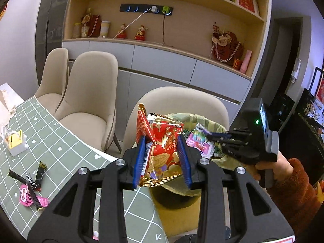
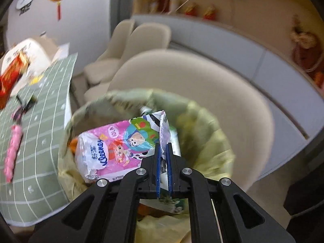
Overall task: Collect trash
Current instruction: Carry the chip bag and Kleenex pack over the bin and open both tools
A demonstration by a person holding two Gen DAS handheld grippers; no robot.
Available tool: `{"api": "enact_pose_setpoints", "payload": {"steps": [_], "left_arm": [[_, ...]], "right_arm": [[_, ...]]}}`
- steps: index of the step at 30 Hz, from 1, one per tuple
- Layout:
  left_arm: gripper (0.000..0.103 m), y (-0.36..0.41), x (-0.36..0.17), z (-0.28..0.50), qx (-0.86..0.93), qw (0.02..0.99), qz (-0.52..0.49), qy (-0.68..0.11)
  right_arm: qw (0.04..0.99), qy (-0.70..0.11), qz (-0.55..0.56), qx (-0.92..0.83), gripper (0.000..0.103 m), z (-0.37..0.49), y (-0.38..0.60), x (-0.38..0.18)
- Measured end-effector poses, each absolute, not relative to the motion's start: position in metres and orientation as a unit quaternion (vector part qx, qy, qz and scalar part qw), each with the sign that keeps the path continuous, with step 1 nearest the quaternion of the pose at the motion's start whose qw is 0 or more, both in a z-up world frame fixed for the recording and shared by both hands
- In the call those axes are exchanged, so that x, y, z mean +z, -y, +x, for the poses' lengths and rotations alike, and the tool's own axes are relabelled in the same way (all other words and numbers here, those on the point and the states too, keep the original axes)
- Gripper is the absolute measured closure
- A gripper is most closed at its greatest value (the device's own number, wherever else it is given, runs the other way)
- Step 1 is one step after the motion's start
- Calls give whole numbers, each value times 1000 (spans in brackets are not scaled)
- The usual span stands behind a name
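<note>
My left gripper (image 1: 162,141) is shut on a crumpled red and gold snack bag (image 1: 162,149) and holds it just off the table edge, near the trash bin (image 1: 204,121) lined with a yellow-green bag. My right gripper (image 2: 164,147) is shut on a pink and white Kleenex tissue wrapper (image 2: 113,147) and holds it over the open bin (image 2: 210,133). The right gripper (image 1: 212,136) and its wrapper (image 1: 199,141) also show in the left wrist view, above the bin. Black sachets (image 1: 30,179) and a pink wrapper (image 1: 26,197) lie on the green checked tablecloth (image 1: 66,158).
A beige chair (image 1: 182,103) stands right behind the bin, with two more chairs (image 1: 89,93) along the table. A small white and yellow box (image 1: 16,141) sits on the table at left. A shelf cabinet (image 1: 162,46) lines the back wall.
</note>
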State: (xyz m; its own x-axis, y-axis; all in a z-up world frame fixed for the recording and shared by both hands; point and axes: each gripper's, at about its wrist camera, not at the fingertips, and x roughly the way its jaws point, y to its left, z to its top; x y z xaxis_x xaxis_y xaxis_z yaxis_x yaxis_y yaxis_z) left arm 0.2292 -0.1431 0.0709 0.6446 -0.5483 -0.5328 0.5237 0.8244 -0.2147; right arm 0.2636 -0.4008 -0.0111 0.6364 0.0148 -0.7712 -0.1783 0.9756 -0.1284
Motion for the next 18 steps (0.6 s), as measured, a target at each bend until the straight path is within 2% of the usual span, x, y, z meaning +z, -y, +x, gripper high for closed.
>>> {"api": "enact_pose_setpoints", "payload": {"steps": [8,14,16,18], "left_arm": [[72,146,62,233,-301,898,-31,-319],[72,165,67,236,-327,890,-22,-316],[72,172,67,238,-339,885,-26,-318],[72,183,67,244,-352,875,-35,-329]], "right_arm": [[872,-479,-74,68,96,273,416,-27],[899,-428,-43,86,94,256,418,-11],[912,-401,-34,81,86,248,421,-2],[921,-378,-39,83,71,236,423,5]]}}
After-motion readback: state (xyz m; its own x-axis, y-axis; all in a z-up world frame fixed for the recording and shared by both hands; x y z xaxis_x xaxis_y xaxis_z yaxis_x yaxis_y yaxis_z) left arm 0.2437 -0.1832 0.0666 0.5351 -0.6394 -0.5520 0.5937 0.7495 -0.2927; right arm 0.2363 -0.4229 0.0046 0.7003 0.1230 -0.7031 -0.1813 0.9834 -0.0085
